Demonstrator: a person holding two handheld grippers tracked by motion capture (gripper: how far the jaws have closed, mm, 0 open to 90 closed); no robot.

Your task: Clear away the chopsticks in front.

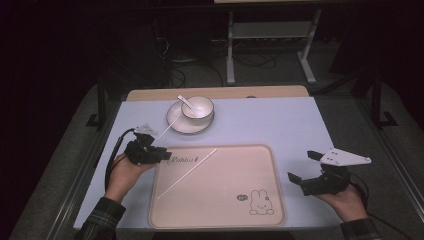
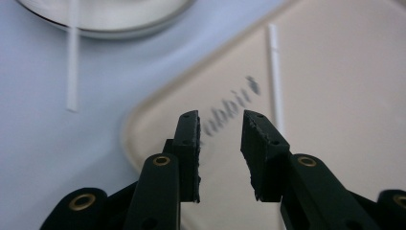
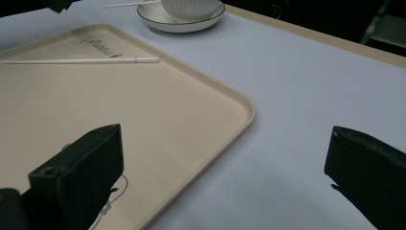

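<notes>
My left claw (image 1: 162,156) hangs part open and empty over the beige rabbit-print tray (image 1: 260,220), beside one thin white chopstick (image 1: 186,173) laid there. The other white chopstick (image 1: 169,126) leans on the white saucer (image 1: 175,126), so I judge it goes next; my right claw (image 1: 299,166) waits wide open, holding nothing.

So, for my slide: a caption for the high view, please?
Left gripper at beige tray's corner, one white chopstick on it, another against the saucer.

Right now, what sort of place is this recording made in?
Probably a lab or workshop set up for recording: a table with a place-setting tray and bowl, cables on the floor, and a bare metal stand behind.
</notes>
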